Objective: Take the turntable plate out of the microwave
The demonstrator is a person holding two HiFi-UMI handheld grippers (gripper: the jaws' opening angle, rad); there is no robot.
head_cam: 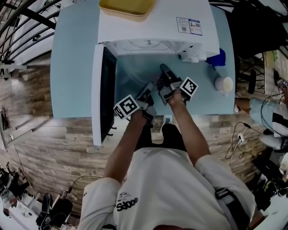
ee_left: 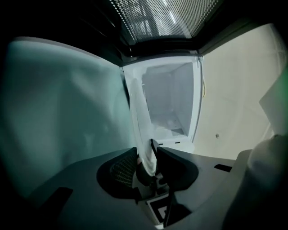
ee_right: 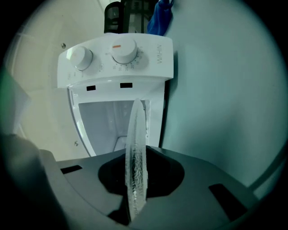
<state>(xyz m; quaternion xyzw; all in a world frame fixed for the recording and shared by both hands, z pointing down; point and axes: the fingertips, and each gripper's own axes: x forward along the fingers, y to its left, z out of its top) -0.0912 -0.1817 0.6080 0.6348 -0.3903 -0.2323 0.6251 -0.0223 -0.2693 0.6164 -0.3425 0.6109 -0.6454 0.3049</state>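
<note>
Clamping turntable plate [ee_right: 136, 157]; microwave [ee_right: 117, 67] lettering [ee_right: 160, 59] illegible

Yellow tray [head_cam: 127, 8], white cup [head_cam: 224, 83], blue cloth [head_cam: 219, 58]

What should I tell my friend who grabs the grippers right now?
Right gripper: shut on the plate rim.
Left gripper: open, with the rim between its jaws but apparently not pinched.
Plate: held over the table, in front of the microwave, whose door is open.
Done: the plate looks clear of the cavity.
Left: set it down on the table. Go gently, since only one gripper grips it.
</note>
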